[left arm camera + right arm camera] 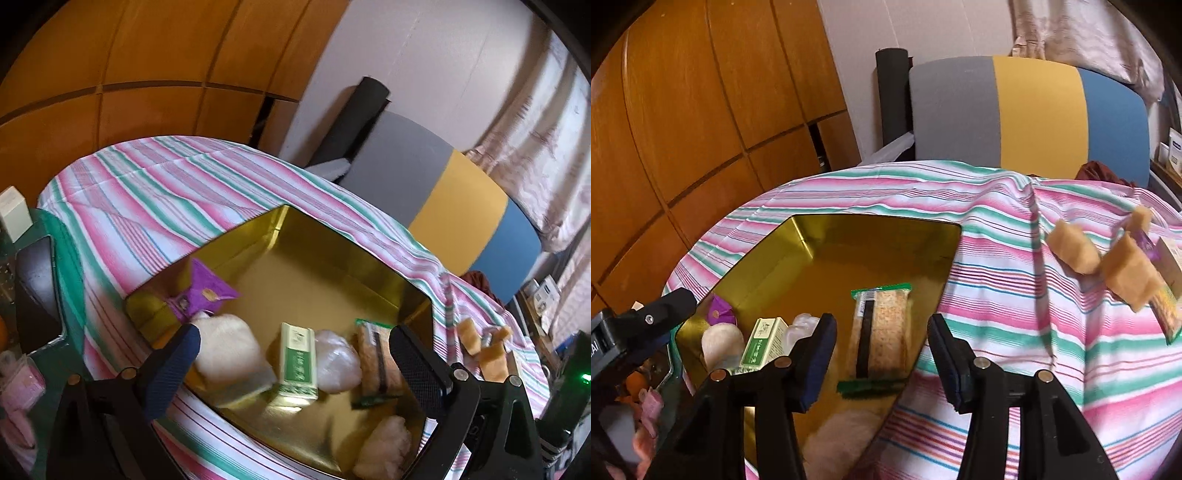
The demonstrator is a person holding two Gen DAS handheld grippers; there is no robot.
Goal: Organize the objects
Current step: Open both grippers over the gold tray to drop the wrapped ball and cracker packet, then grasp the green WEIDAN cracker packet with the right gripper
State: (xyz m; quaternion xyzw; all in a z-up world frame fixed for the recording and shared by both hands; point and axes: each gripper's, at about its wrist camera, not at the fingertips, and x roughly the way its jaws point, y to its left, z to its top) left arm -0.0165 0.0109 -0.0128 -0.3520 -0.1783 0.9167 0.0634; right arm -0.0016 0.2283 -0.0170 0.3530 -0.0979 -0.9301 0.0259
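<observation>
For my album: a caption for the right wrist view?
Open right gripper above a wrapped rice cracker in the gold tray.

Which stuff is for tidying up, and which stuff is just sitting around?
For tidying:
- shiny gold tray
- green-and-white carton
- clear-wrapped rice cracker bar
- purple foil packet
- tan wrapped blocks on the striped cloth

Just lying about:
- grey, yellow and blue chair
- black phone
- wooden cupboard
</observation>
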